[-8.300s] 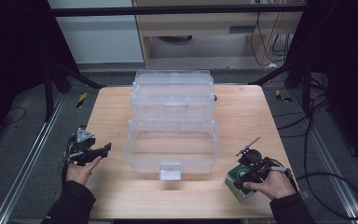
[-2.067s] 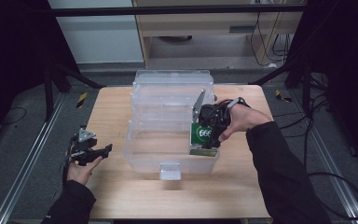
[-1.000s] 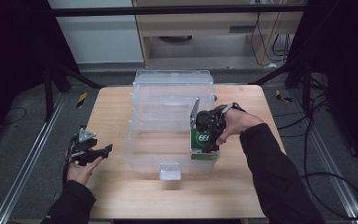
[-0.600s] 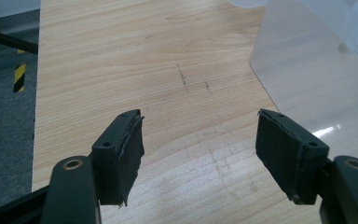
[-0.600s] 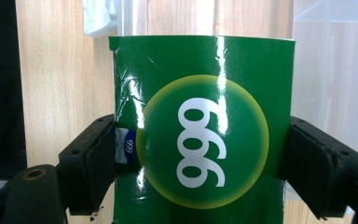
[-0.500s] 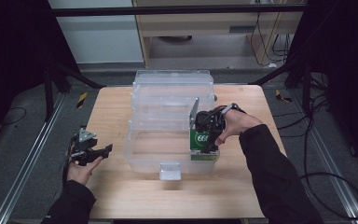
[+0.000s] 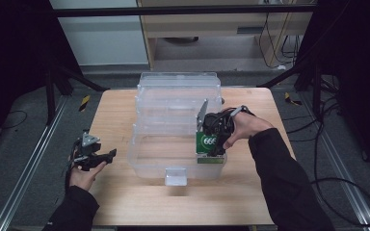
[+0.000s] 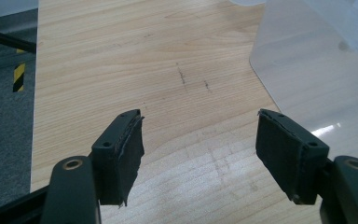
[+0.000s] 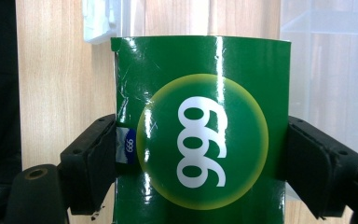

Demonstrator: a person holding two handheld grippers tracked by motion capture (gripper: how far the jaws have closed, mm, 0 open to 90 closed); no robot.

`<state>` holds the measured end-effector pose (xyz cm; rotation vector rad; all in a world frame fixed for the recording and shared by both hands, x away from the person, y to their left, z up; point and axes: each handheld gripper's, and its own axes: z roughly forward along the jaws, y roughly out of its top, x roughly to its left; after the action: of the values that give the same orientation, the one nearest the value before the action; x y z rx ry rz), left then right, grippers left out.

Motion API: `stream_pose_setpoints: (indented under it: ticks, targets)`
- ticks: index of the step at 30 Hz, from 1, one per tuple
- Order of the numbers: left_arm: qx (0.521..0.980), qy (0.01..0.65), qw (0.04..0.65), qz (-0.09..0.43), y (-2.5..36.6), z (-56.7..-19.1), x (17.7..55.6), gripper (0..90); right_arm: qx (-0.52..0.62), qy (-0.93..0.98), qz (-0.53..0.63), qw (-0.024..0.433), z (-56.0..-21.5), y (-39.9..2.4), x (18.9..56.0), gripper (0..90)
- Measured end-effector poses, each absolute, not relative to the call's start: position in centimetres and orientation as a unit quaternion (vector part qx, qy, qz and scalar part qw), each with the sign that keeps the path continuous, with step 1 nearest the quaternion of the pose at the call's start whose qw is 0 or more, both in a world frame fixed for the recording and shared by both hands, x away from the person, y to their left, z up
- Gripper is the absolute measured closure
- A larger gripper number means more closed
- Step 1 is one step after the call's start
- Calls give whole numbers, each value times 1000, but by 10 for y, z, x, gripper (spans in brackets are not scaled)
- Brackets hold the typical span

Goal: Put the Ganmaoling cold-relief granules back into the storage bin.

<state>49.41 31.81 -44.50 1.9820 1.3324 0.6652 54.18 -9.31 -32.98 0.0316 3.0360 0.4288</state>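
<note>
A green box (image 7: 205,142) marked 999 stands upright inside the clear plastic bin (image 7: 149,166), near its front right corner. My right gripper (image 7: 213,138) reaches down into the bin and is shut on the box, with a pad on each side of the box (image 9: 200,93). Whether the box rests on the bin's floor I cannot tell. My left gripper (image 7: 105,156) is at the table's left edge, held level and pointing toward the bin. Its jaws stand wide apart over bare wood, and its fingers (image 8: 121,154) hold nothing.
The bin's clear lid (image 7: 178,91) is folded back behind it, toward the table's far edge. A white latch (image 7: 176,175) sits on the bin's front wall. The wooden table (image 7: 115,115) has bare room on both sides of the bin. The bin's corner (image 8: 317,70) lies ahead of the left gripper.
The right gripper has carried the green box from the table's front right up and down into the bin. Over the last second it has stayed put. The left gripper has not moved.
</note>
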Motion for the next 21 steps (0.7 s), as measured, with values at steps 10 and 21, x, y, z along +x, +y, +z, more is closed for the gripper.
stream_pose_setpoints:
  ticks: [10,21]
  targets:
    - [756,507,326,255,318,-445,494,310,6,991,128,38,-340,-90,543,187]
    - [758,507,324,254,318,-445,494,310,5,992,122,24,-355,-89,544,182]
